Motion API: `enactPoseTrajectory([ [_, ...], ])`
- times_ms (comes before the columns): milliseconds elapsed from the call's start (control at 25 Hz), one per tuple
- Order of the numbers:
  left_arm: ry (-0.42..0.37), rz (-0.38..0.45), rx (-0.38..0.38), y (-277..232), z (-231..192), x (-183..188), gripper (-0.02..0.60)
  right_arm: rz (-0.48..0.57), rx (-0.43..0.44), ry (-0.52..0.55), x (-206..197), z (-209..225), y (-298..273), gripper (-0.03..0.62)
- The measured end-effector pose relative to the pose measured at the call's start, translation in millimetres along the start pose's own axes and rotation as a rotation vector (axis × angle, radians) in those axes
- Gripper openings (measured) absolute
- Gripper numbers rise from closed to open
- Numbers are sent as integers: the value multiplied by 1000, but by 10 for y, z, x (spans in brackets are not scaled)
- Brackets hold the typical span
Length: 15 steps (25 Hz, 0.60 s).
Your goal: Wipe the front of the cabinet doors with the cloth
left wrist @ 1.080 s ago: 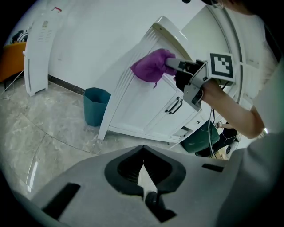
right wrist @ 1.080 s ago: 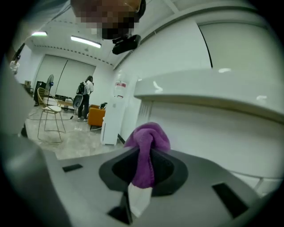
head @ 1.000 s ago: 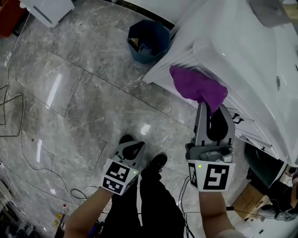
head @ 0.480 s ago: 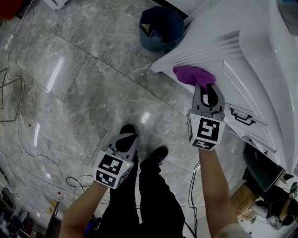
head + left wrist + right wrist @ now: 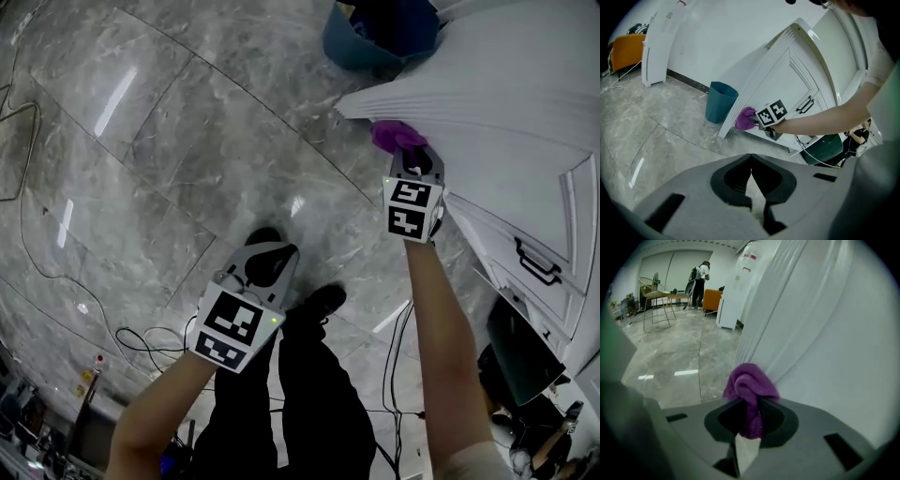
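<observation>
Fingers (image 5: 780, 423) of the right gripper (image 5: 412, 165) are clenched on the purple cloth (image 5: 748, 380), pressed against the cabinet door (image 5: 511, 117), while the left gripper (image 5: 751, 165) is clenched empty.

head view: bin (image 5: 349, 52) cut off at top edge, cloth (image 5: 394, 136) mostly hidden behind right gripper (image 5: 411, 157). person (image 5: 701, 275) in bg of right gripper view too small tbh.

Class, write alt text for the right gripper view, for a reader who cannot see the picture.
The right gripper has its tongs shut on a bunched purple cloth, held up against the white cabinet door that fills the right of the picture. A glossy grey marble floor stretches away on the left, with a person standing far off.
</observation>
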<state>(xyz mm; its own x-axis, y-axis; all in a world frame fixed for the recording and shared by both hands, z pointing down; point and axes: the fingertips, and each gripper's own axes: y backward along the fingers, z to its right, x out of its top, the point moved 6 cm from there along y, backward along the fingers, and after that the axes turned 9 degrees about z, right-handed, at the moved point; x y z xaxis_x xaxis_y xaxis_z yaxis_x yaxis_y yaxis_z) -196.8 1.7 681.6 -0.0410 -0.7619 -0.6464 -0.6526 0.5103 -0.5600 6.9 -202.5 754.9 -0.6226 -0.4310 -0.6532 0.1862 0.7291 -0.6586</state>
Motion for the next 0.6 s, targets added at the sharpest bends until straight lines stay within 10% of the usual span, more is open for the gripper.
enactPoseTrajectory([
  [320, 31, -24, 55, 144, -230, -171, 20, -140, 70, -68, -75, -219, -287, 64],
  [600, -63, -41, 115, 696, -102, 477, 20, 10, 305, -467, 717, -342, 1318, 64],
])
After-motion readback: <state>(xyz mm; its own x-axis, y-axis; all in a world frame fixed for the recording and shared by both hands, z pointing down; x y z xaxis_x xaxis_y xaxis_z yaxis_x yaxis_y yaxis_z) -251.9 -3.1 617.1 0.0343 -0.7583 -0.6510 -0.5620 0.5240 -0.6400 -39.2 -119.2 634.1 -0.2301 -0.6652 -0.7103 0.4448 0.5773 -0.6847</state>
